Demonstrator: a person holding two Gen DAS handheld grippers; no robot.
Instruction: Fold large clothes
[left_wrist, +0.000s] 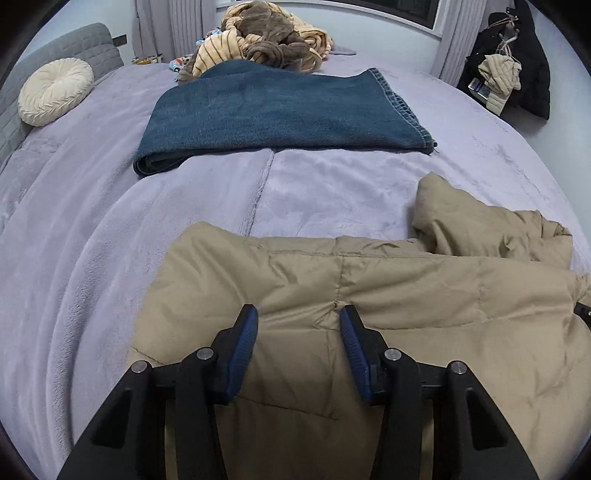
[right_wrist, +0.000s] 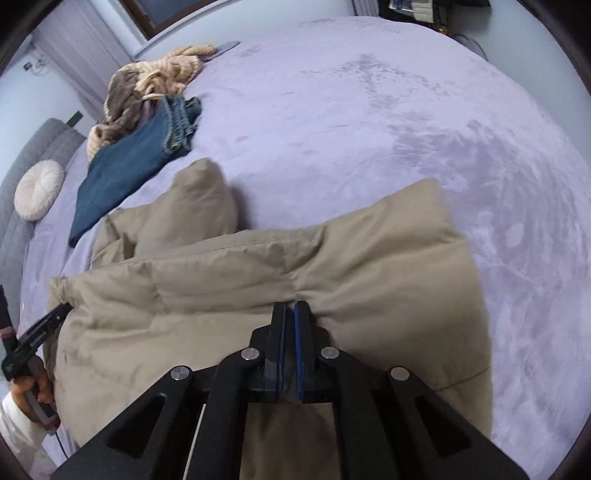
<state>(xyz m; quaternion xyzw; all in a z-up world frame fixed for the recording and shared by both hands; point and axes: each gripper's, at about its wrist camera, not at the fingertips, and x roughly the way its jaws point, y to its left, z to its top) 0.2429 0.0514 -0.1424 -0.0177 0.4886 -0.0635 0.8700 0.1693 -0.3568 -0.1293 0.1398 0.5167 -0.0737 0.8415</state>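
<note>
Garment under inspection: a tan quilted puffer jacket (left_wrist: 369, 295), lying rumpled on the lilac bed (left_wrist: 110, 240) and filling the lower half of both wrist views, one puffed section raised toward the right in the left view. Left tongs (left_wrist: 298, 317) stand moderately apart above the jacket's left portion, blue pads clear of the fabric, nothing gripped. Right tongs (right_wrist: 293, 314) are drawn fully together at a quilting seam in the lower centre of the right view; cloth puckers toward the tips, so a pinch of shell fabric appears to be held, though how much is caught cannot be confirmed. Handling judgement: light for its bulk, soft and springy, with a smooth shell likely to slide out of a shallow pinch; trapped air will push folds back open. Recommended hold: stitched seams or the hem edge, where layers are firm, taking a deep bite rather than a surface nip, with both tongs on one edge so the panel lifts evenly. Folded denim (left_wrist: 280, 110) lies in the upper centre of the left view, well apart from the jacket, a heap of striped knitwear (left_wrist: 273, 37) beyond it.
</note>
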